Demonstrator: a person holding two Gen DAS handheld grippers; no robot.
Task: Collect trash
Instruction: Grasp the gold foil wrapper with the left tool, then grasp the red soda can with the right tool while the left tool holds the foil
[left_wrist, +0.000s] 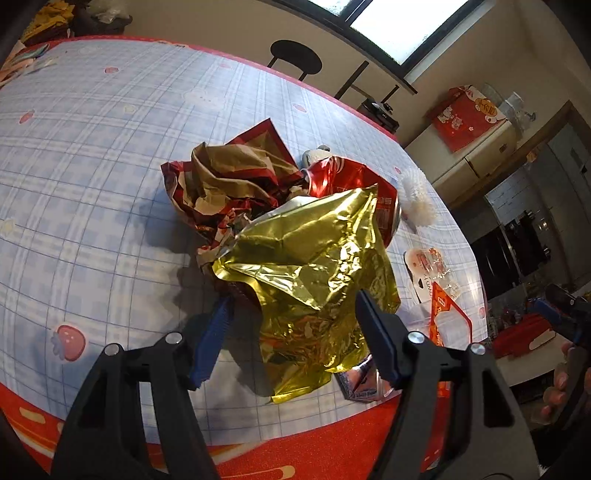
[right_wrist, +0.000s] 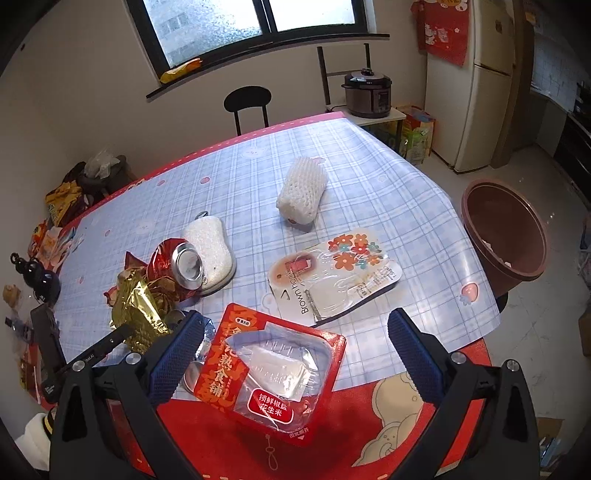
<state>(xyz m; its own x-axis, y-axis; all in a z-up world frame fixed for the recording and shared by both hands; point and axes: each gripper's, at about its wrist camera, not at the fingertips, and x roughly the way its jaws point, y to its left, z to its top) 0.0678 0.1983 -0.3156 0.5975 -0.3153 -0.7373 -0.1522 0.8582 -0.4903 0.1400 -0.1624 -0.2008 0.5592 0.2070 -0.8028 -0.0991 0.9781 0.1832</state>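
A crumpled gold foil wrapper (left_wrist: 314, 266) lies on the plaid tablecloth, and my left gripper (left_wrist: 291, 297) stands open around its near end. The left pad is clear of the foil; the right fingertip (left_wrist: 364, 302) overlaps its edge. Behind the foil are a wad of red and gold paper (left_wrist: 225, 188) and a crushed red can (left_wrist: 343, 177). My right gripper (right_wrist: 295, 317) hangs open over a red snack tray with a clear plastic insert (right_wrist: 273, 373), which neither pad touches. The gold foil (right_wrist: 136, 314) and the can (right_wrist: 177, 266) also show at the left of the right wrist view.
A white foam fruit net (right_wrist: 301, 194), a white sponge-like pad (right_wrist: 214, 251) and a flowered blister pack (right_wrist: 332, 273) lie on the table. A brown bin (right_wrist: 506, 236) stands off the table's right edge. A black chair (right_wrist: 247, 103) is behind the table.
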